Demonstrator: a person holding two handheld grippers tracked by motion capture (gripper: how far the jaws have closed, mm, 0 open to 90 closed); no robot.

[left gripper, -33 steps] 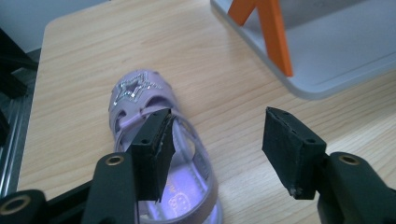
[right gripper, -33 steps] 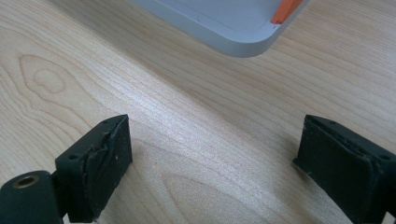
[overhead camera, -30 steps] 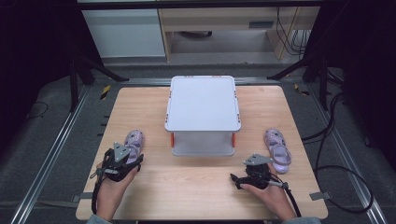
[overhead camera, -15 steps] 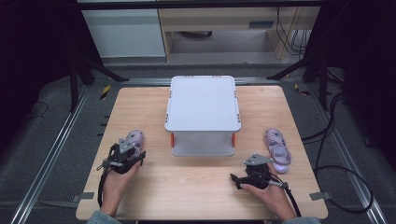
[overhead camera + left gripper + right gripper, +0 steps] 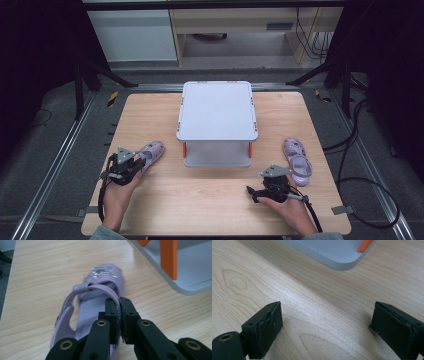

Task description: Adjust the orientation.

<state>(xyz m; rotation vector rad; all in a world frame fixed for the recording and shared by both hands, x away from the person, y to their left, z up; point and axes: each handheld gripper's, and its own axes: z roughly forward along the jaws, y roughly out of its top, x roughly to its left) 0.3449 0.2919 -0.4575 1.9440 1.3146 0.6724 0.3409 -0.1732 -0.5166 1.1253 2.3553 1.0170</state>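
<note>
Left gripper [image 5: 119, 315] has its jaws pinched on the side wall of the left sandal [image 5: 92, 305], which lies on the table [image 5: 210, 200] left of the grey stand [image 5: 217, 110]. Right gripper [image 5: 325, 325] rests low over bare wood, jaws spread wide. Right sandal [image 5: 297, 161] lies beside it, apart.

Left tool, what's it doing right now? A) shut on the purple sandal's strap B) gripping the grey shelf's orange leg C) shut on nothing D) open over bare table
A: in the left gripper view the left tool has its jaws pinched together on a strap of the purple sandal, well clear of the shelf's orange leg.
</note>
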